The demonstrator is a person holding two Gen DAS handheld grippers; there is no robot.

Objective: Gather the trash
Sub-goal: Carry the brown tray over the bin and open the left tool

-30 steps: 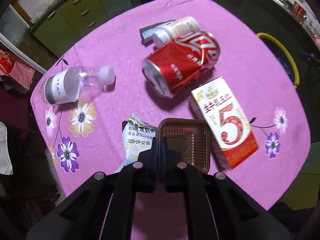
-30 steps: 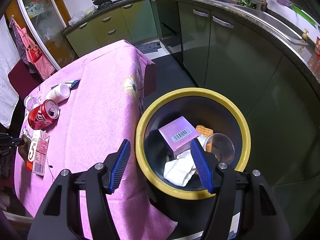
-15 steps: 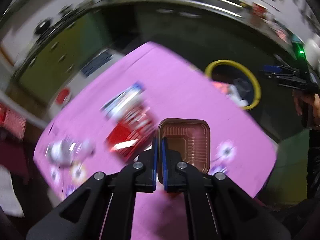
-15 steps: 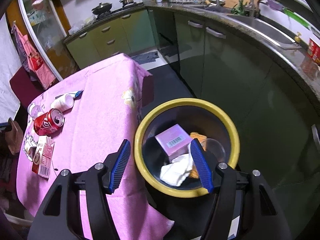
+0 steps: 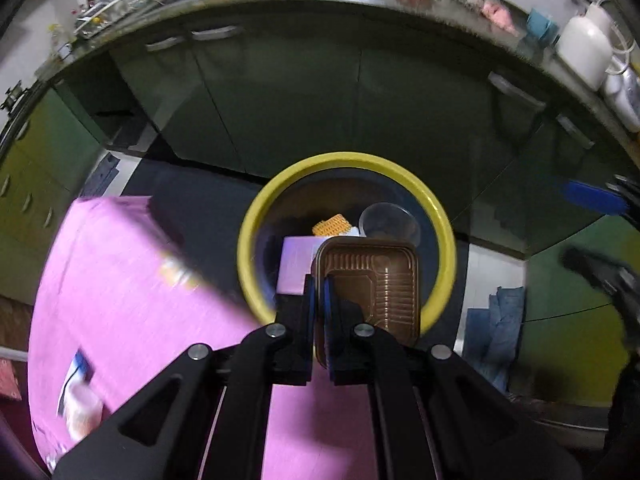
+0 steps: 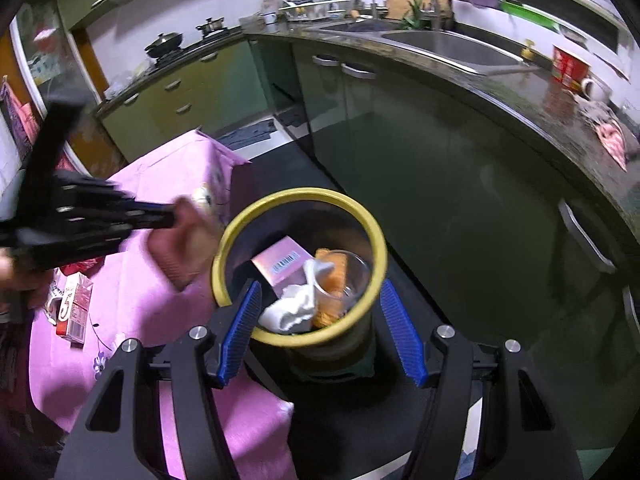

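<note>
Left fingers [image 5: 310, 300] pinched shut on a brown plastic tray [image 5: 368, 280]; right fingers [image 6: 396, 332] spread wide, holding nothing.

The left gripper [image 5: 319, 292] clamps the tray's left rim between its two blue pads, and the tray hangs over the near side of the yellow-rimmed trash bin [image 5: 256, 224], just right of the pink-clothed bench [image 5: 132, 280]. The right gripper [image 6: 320, 328] hovers above the same bin [image 6: 360, 216], its two fingers well apart and touching nothing. Inside the bin lie one pink box [image 6: 282, 262], one clear plastic cup [image 6: 352, 276], one white crumpled cloth [image 6: 292, 308] and one orange piece [image 6: 332, 276]. On the bench, at its left, stands one red-and-white carton [image 6: 74, 308] marked 5; other items there are blurred or hidden behind the left gripper.
</note>
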